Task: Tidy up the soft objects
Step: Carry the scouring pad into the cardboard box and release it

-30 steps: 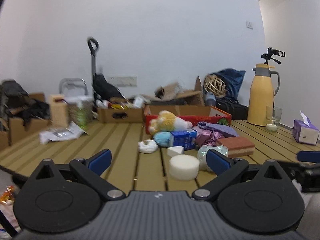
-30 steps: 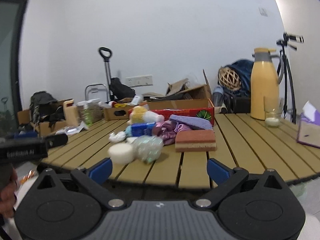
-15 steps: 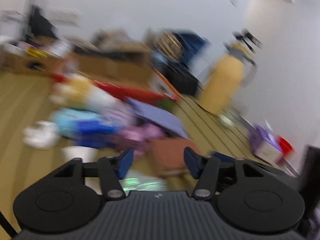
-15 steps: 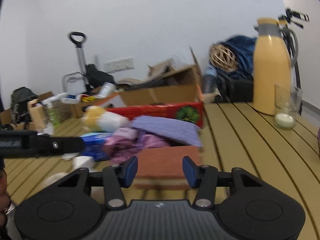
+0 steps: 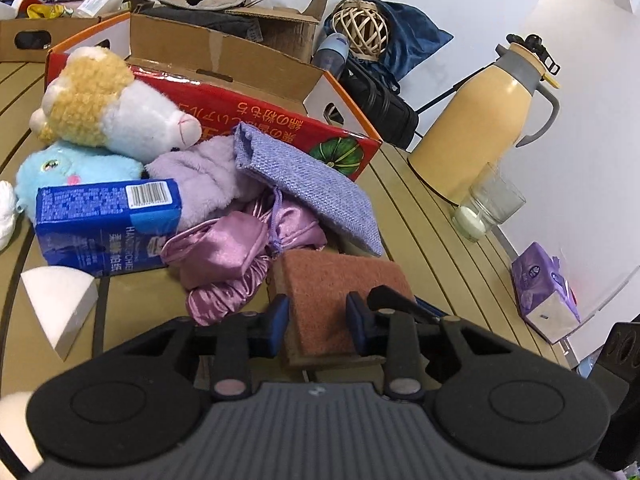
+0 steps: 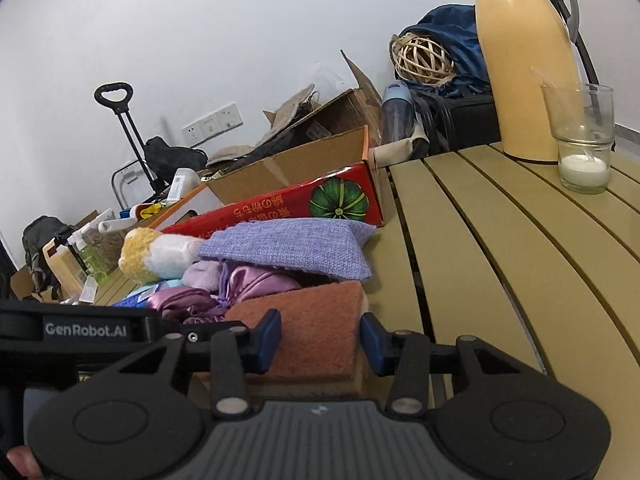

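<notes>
Sponge [image 5: 340,292], rust-brown scouring face up with a yellow foam layer beneath, lies flat on the slatted counter [image 5: 420,216] at the near edge of the soft pile. Both of my grippers are on it.

My left gripper [image 5: 317,322] straddles the sponge's near left part; its jaws have just been closing, and the blue pads [image 5: 276,322] now sit against the sponge on either side, clamped on it as far as I can tell. My right gripper [image 6: 319,343] straddles the sponge [image 6: 316,328] too, from the other end; its jaws have likewise just been closing. Left pad touches the scouring face. Right pad sits at the sponge's outer edge, contact looks made but I cannot tell how firm.

Just behind the sponge: crumpled pink satin pouch [image 5: 236,248] touching its far left corner. Woven lilac pouch [image 5: 308,184] lies tilted across the pile, its lower end just over the sponge's far edge. Further left, blue tissue pack [image 5: 106,226], pale blue plush [image 5: 76,168], yellow-and-white plush [image 5: 108,108]. White foam wedge [image 5: 58,300] sits apart at left. Red cardboard box [image 5: 280,116] behind the pile. Yellow thermos [image 5: 484,120] and glass [image 5: 486,208] well off to the right.
</notes>
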The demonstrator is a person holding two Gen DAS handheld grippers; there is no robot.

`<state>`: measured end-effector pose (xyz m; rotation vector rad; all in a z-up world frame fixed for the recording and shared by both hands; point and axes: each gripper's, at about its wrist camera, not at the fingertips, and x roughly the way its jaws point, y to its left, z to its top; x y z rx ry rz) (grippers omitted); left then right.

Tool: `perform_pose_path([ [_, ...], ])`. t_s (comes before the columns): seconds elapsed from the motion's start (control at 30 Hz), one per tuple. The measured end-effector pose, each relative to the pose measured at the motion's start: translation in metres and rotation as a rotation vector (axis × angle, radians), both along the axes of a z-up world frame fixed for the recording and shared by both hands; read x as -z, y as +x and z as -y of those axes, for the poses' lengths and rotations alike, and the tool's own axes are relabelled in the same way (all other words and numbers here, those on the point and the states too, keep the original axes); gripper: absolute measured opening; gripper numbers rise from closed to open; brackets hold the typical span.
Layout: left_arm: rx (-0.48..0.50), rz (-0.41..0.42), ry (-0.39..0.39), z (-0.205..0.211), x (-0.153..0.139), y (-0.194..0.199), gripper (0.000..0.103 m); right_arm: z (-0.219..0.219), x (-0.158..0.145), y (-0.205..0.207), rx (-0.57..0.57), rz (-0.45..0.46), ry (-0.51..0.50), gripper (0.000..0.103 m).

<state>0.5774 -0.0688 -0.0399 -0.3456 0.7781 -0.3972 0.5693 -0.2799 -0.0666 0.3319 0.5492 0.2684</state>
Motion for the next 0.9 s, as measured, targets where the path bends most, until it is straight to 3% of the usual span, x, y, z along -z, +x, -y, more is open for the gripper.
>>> perform_pose_path([
  [0.2, -0.008, -0.018, 0.017, 0.004, -0.013, -0.004, 0.031, 0.003, -0.008, -0.007, -0.003, -0.029, 0.03, 0.041],
  [0.53, -0.021, 0.218, -0.044, -0.02, -0.11, -0.092, 0.031, -0.01, -0.107, -0.086, -0.016, 0.187, 0.013, 0.04],
  [0.9, -0.079, 0.303, -0.077, -0.051, -0.153, -0.148, 0.031, -0.044, -0.156, -0.136, -0.053, 0.295, -0.024, 0.038],
])
